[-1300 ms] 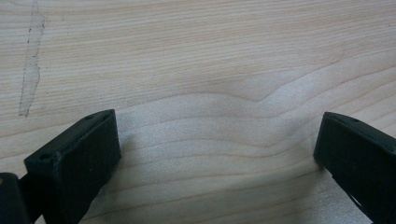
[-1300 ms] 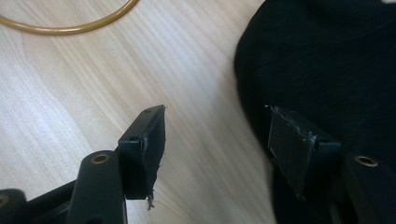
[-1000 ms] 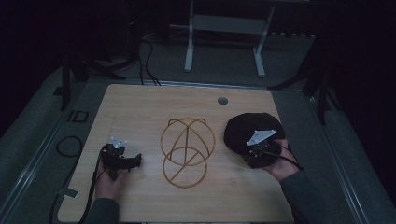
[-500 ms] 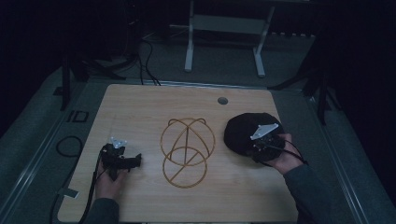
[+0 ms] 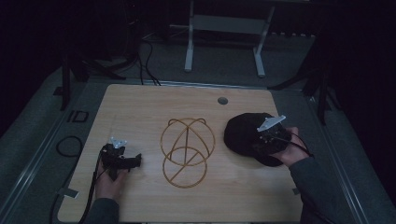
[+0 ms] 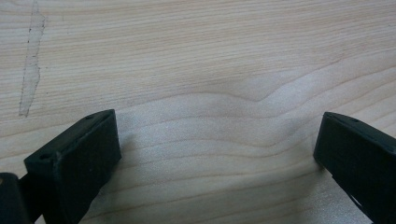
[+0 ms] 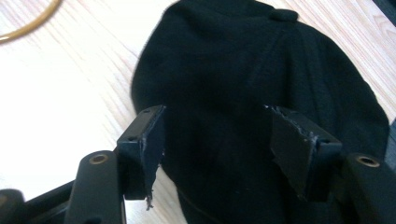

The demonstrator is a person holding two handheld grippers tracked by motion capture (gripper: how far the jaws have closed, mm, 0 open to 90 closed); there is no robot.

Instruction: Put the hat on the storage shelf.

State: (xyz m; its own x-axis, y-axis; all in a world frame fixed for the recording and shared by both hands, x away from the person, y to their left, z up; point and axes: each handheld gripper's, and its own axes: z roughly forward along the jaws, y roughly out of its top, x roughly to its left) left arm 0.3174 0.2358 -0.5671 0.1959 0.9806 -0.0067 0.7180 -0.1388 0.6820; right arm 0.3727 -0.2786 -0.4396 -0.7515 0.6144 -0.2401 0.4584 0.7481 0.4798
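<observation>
Shifted rightward over the black cap (image 5: 247, 133), the right gripper (image 7: 215, 140) is held wide astride its crown; fingers (image 7: 152, 140) should be lowered before closing.

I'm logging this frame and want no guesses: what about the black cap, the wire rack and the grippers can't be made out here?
- Black cap: its near side, high view, is covered by the right gripper and hand.
- Cap's near edge: right gripper view, cut off by the bottom edge.
- Wire rack: right gripper view, cropped to one arc at the corner.
- Left gripper: high view, too small and dark to read the jaws.
</observation>
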